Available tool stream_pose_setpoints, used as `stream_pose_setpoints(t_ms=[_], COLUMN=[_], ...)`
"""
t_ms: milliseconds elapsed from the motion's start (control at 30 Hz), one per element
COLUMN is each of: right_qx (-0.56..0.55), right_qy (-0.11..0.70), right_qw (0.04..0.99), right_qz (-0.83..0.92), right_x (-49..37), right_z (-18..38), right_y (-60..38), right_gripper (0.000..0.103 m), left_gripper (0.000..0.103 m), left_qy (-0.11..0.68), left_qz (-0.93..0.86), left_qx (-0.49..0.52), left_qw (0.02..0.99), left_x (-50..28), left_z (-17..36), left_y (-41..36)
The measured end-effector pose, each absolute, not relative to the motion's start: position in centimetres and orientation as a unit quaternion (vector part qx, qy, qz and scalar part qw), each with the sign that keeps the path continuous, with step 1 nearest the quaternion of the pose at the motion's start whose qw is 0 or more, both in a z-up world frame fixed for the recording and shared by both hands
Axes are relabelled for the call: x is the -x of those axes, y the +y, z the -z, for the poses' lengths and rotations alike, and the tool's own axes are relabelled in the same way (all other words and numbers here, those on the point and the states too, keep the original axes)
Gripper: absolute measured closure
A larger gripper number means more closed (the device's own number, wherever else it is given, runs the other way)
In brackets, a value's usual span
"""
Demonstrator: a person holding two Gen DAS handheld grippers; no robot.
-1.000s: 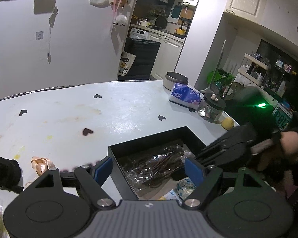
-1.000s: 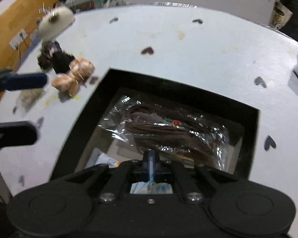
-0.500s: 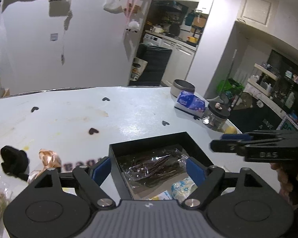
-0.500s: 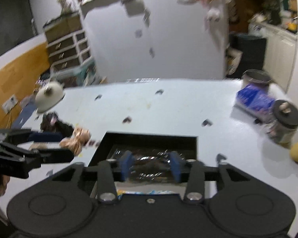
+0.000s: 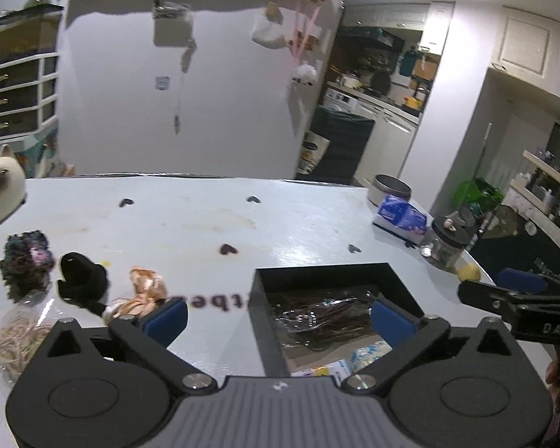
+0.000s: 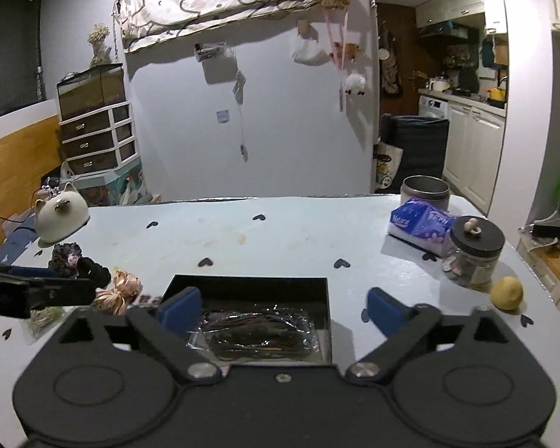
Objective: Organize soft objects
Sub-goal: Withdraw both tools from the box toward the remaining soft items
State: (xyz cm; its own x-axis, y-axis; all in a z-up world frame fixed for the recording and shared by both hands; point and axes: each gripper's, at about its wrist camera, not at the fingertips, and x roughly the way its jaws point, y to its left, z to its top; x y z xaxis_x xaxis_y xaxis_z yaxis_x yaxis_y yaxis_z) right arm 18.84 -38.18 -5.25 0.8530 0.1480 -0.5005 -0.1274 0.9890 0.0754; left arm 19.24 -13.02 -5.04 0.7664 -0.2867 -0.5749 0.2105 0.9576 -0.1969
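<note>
Left wrist view: left gripper (image 5: pixel 278 315), fingers apart and empty, hovered over the black box (image 5: pixel 259 306), which held a plastic packet (image 5: pixel 317 317) lying crosswise. Right wrist view: right gripper (image 6: pixel 283 306) likewise spread, empty; satin scrunchie (image 6: pixel 119 289) lay left of the box.

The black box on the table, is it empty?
No. The black box has no lid on and holds a shiny plastic packet of dark strands.

A lived-in home: past the white table (image 6: pixel 280 239) stands a kitchen with white cabinets (image 6: pixel 474 149) and a washing machine (image 6: pixel 431 106), a drawer chest (image 6: pixel 97 138) to its left, plush toys (image 6: pixel 354 84) hanging above.
</note>
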Motion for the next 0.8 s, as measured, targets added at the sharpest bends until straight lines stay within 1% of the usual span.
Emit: stream_pose_setpoints(t_ms=[33, 367, 800], right_qx=[-0.018, -0.006, -0.016], right_qy=[0.258, 0.256, 0.271], right_qw=[0.964, 0.965, 0.962], right_qz=[-0.067, -0.048, -0.036], right_x=[-18.6, -16.8, -15.8], right_z=[5.2, 5.0, 5.3], right_y=[-38.0, -35.8, -30.3], right_gripper=[0.0, 0.0, 0.0], left_gripper=[0.0, 0.0, 0.0], left_qy=[0.313, 0.318, 0.321], left_qz=[0.129, 0.102, 0.09], left_qx=[0.062, 0.074, 0.07], left_qw=[0.939, 0.94, 0.94], left_x=[-19.0, -17.6, -16.5], left_z=[5.0, 5.1, 5.0], left_y=[-12.8, -10.1, -3.8])
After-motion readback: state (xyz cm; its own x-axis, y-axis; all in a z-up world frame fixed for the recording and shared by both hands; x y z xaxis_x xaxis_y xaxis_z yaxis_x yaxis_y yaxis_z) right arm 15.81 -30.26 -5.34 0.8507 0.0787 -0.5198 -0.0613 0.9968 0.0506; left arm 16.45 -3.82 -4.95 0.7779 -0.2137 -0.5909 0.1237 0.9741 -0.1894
